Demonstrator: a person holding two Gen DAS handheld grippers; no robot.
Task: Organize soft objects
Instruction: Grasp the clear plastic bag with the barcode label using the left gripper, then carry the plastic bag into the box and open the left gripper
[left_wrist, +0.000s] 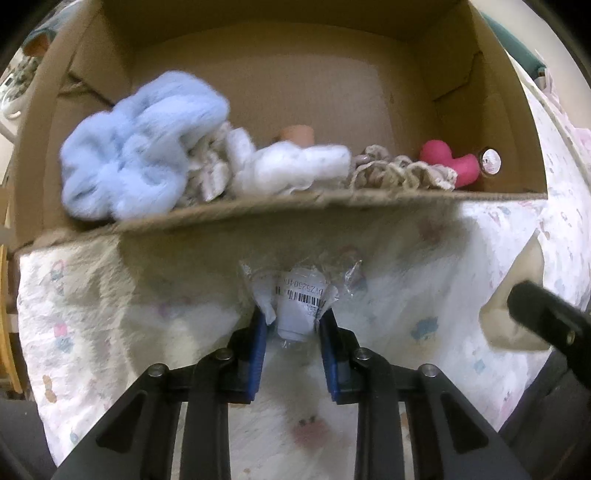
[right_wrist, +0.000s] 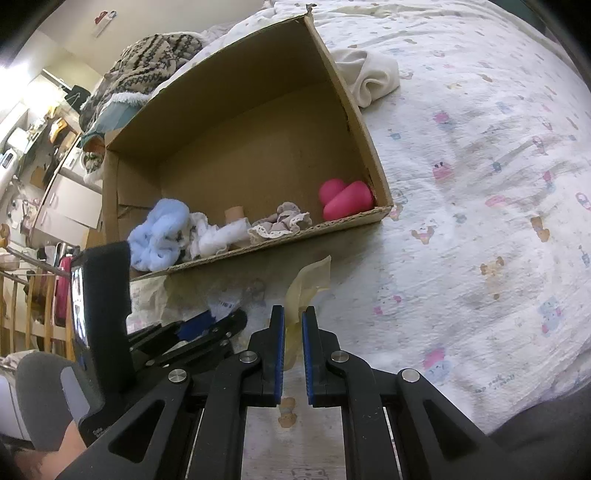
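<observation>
An open cardboard box (left_wrist: 258, 218) (right_wrist: 354, 218) stands on the bed. Inside lie a fluffy blue scrunchie (left_wrist: 133, 147) (right_wrist: 159, 232), a white scrunchie (left_wrist: 288, 166) (right_wrist: 218, 236), a beige lace scrunchie (left_wrist: 402, 171) (right_wrist: 284, 223), a pink heart-shaped piece (left_wrist: 448, 162) (right_wrist: 345, 199) and a small peach cylinder (left_wrist: 297, 133). My left gripper (left_wrist: 293, 317) is shut on a clear plastic packet with a barcode label (left_wrist: 299, 295), just before the box's near wall. My right gripper (right_wrist: 293, 314) is shut on a thin cream cloth (right_wrist: 308, 280) in front of the box.
The bed has a white sheet with small cartoon prints (right_wrist: 480, 184). A cream cloth bundle (right_wrist: 369, 75) lies beyond the box's right wall. A patterned knit blanket (right_wrist: 151, 62) is piled behind the box. Furniture and clutter stand left of the bed.
</observation>
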